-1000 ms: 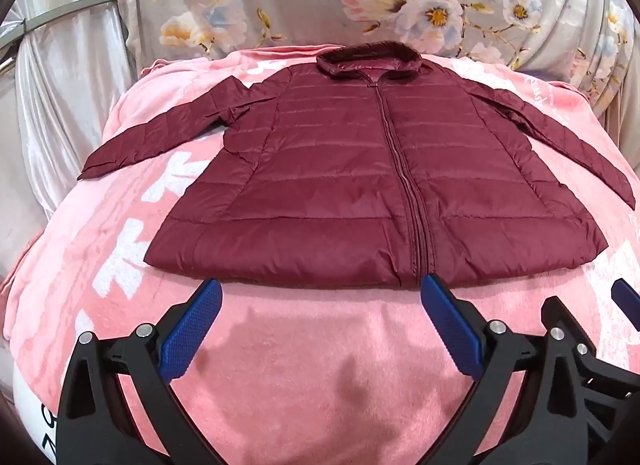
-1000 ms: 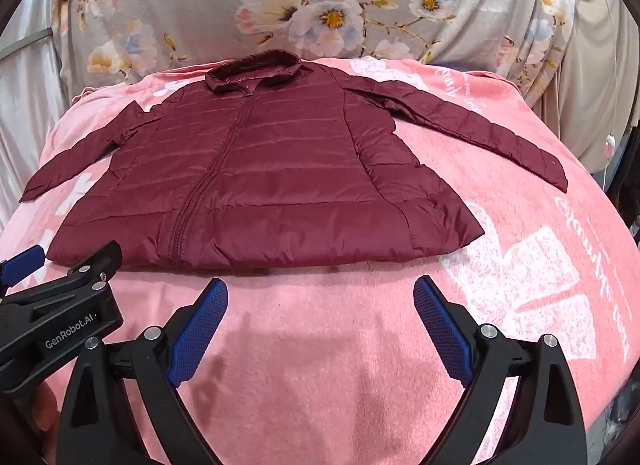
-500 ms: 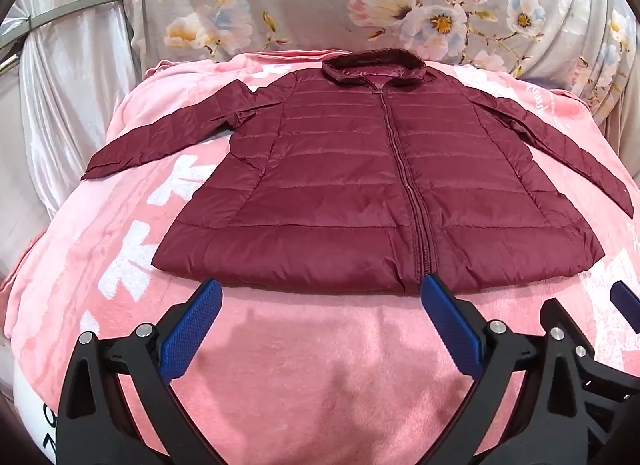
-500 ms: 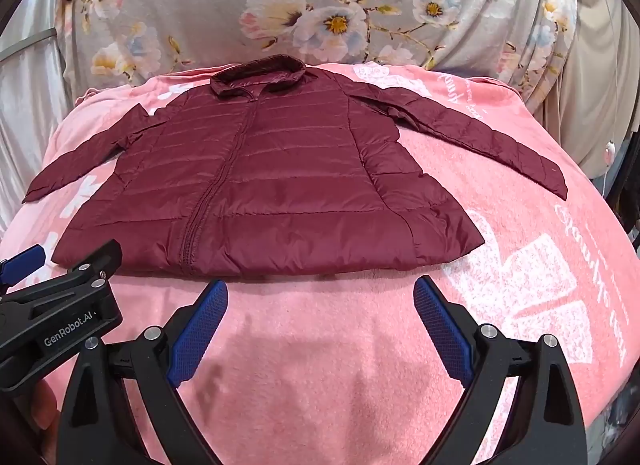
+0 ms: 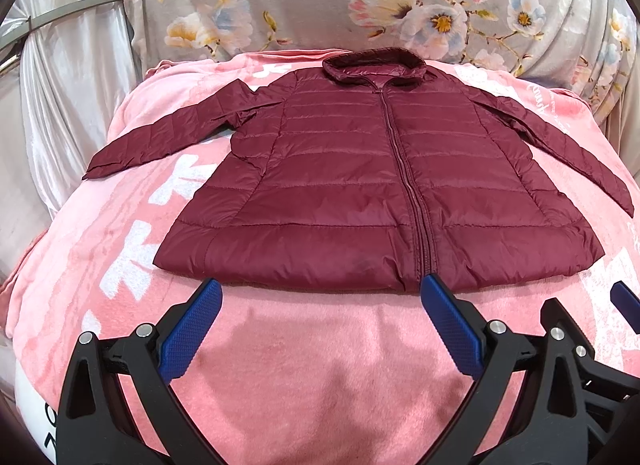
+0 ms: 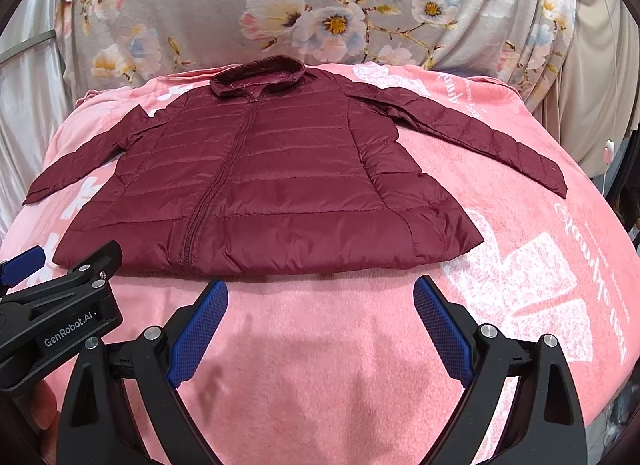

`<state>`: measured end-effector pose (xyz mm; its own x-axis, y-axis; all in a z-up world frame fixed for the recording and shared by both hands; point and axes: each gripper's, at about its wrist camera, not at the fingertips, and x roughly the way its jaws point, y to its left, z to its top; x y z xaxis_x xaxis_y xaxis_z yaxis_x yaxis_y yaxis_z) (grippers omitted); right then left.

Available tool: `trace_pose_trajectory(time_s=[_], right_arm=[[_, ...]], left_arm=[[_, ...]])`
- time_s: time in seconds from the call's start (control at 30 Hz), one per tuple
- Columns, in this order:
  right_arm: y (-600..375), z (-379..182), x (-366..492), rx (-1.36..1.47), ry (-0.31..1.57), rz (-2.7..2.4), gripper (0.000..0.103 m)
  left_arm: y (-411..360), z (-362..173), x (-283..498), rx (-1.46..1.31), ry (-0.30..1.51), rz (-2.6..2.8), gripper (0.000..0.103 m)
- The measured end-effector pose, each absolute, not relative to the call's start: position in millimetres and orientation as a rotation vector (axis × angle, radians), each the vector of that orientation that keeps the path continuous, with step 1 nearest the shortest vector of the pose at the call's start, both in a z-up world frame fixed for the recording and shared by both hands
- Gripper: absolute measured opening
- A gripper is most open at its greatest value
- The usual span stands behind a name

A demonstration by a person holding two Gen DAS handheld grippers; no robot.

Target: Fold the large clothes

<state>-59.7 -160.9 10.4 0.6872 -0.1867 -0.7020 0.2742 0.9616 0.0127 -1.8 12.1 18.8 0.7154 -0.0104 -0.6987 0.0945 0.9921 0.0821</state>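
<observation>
We see a pink blanket (image 5: 320, 365) with white printed lettering and shapes spread over the surface. Behind the blanket hangs a grey floral cloth (image 6: 320, 5) with pink, white and blue blossoms. Left of the blanket we find a shiny silver drape (image 5: 60, 85), and right of the blanket a plain beige curtain (image 6: 600, 85).

A maroon quilted puffer jacket (image 5: 372, 185) is laid flat, front up and zipped closed. The collar is set at the far end, the hem at the near end. Both sleeves are spread outward and angled toward the near side.
</observation>
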Motion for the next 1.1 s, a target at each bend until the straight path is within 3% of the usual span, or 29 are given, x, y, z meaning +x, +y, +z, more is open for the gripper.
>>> trace_pose_trajectory(time_s=[1.1], right_arm=[[-166.3,11.2,-65.1,0.138,0.754,-0.252,0.092]], left_arm=[[5.5,24.6,-10.0,0.129,0.753,-0.049,0.097]])
